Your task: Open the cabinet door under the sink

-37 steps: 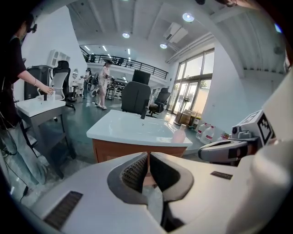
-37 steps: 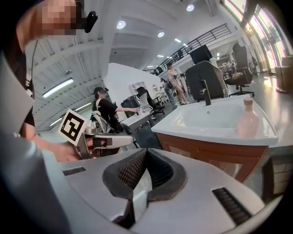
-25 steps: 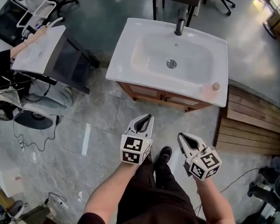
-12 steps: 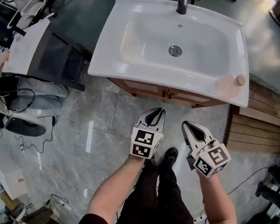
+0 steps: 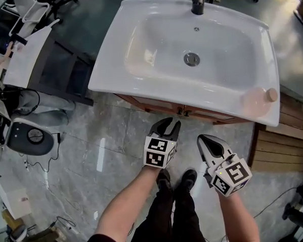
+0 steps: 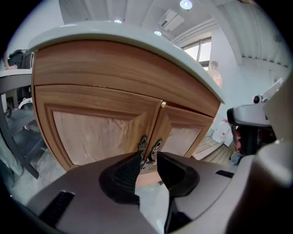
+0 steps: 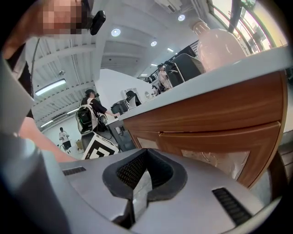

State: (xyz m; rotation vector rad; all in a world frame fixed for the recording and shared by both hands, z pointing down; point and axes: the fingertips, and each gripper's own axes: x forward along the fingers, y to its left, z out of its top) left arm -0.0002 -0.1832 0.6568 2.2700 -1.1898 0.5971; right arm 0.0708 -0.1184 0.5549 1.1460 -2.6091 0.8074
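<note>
Below, white sink [image 5: 113, 64] topping a wooden cabinet [image 6: 91, 132], both doors closed. Facing the doors' meeting edge, left tool [image 5: 169, 124] with jaws just opened partway, gripping nothing. Beside it, right tool [image 5: 202, 139] pressed shut, empty. Paired ornate metal handles [image 6: 150, 150] on that edge, seemingly just beyond the left tips, untouched.

Left gripper [image 5: 170, 126] fingers just been opening, gap empty; right gripper [image 5: 201, 139] fingers pressed together; both side by side.
</note>
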